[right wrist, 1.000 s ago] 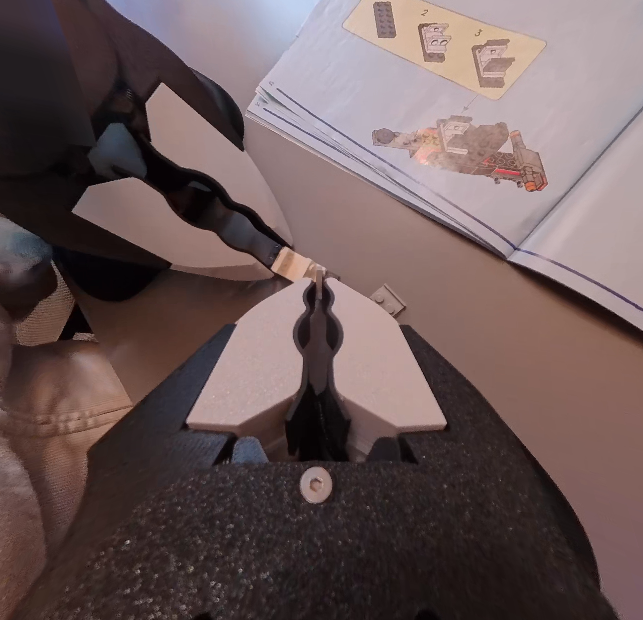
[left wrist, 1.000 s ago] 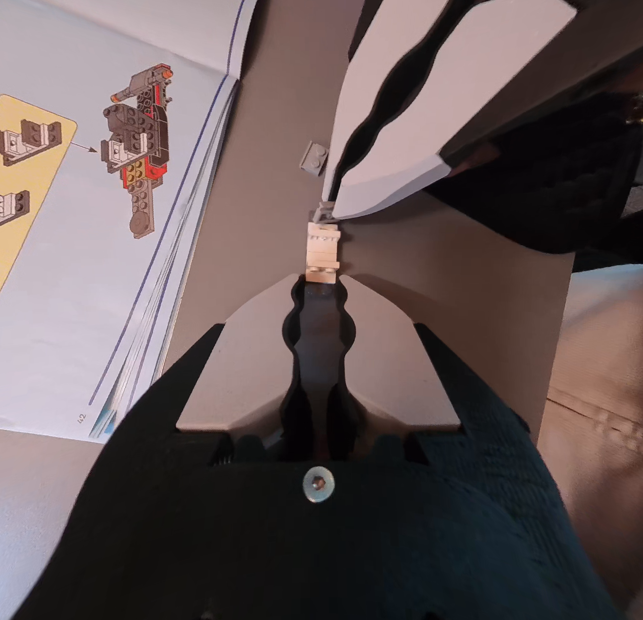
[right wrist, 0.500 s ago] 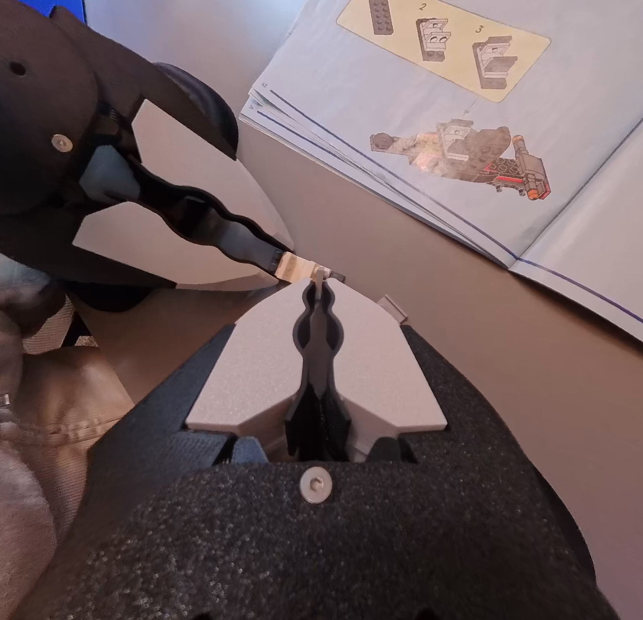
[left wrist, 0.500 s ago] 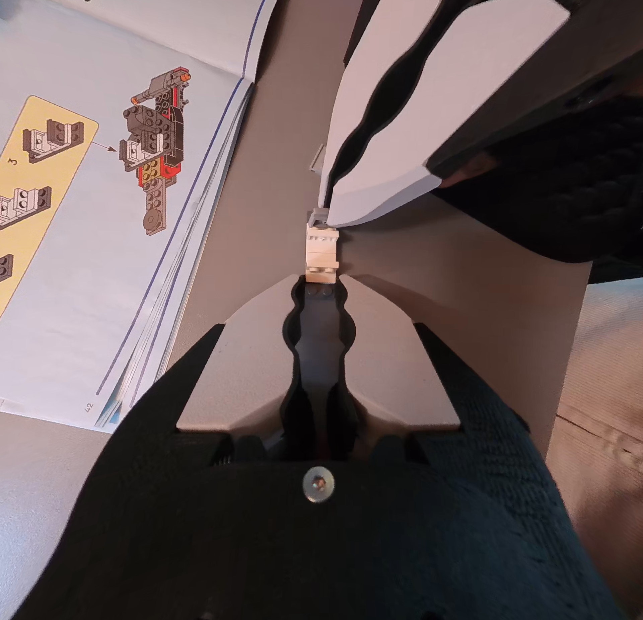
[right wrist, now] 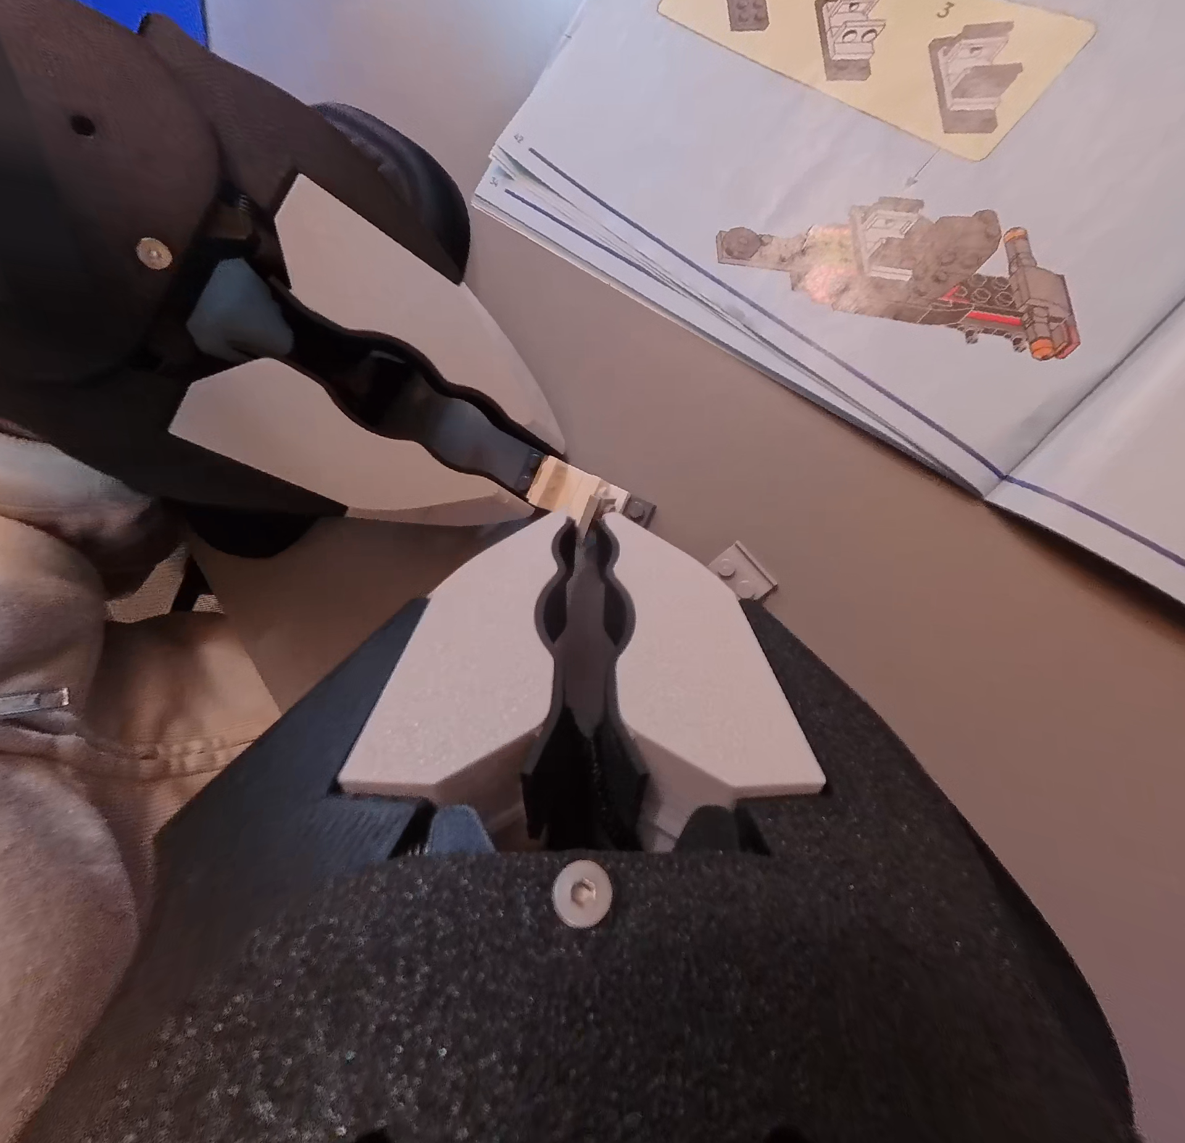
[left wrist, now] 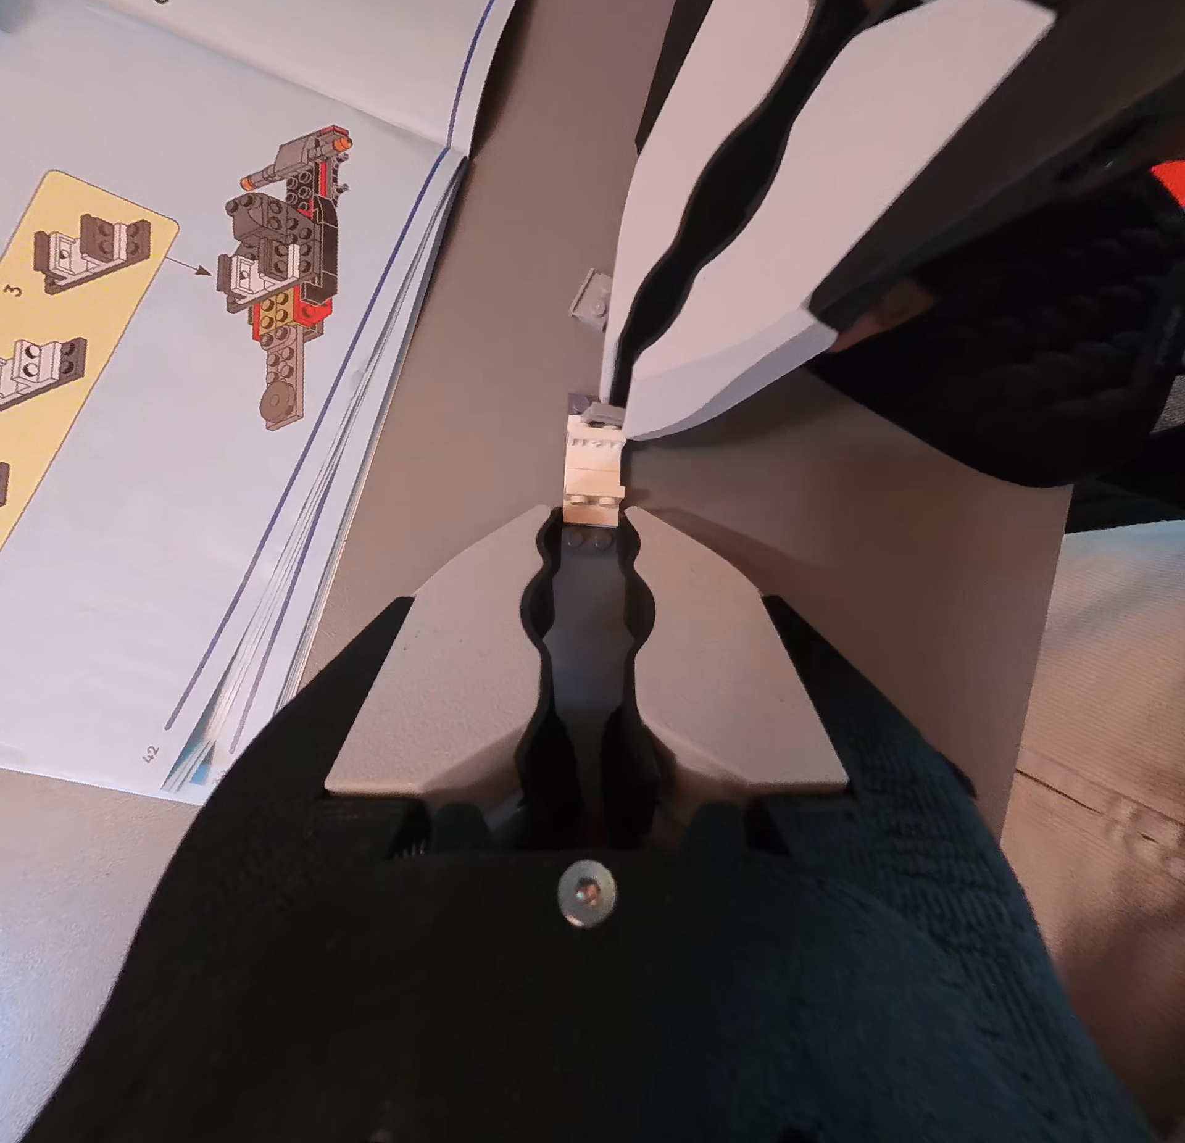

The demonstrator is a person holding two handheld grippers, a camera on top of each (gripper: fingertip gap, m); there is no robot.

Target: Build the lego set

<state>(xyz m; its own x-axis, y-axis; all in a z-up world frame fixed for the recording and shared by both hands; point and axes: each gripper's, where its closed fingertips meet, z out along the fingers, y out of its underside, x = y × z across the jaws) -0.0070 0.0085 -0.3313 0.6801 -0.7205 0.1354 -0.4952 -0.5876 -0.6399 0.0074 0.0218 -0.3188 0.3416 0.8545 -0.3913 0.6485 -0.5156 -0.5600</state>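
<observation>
The left gripper [left wrist: 591,514], white-fingered on a black body, is clamped on a small sub-assembly: a dark grey plastic plate [left wrist: 591,543] carrying a stack of cream-white bricks [left wrist: 593,464]. The stack juts out past the fingertips, held above the grey-brown tabletop [left wrist: 513,214]. The right gripper [right wrist: 587,522] meets it from the far end of that stack, its fingers pinched on a thin light grey plate [right wrist: 585,511] whose edge touches the top of the cream-white bricks [right wrist: 564,479]. Just beyond the stack lies a loose flat light grey two-stud plate [left wrist: 593,304] on the table, apart from both grippers. Well to the stack's left in the left wrist view, an open pale blue paper instruction booklet [left wrist: 192,407] lies flat, showing drawn build steps.
</observation>
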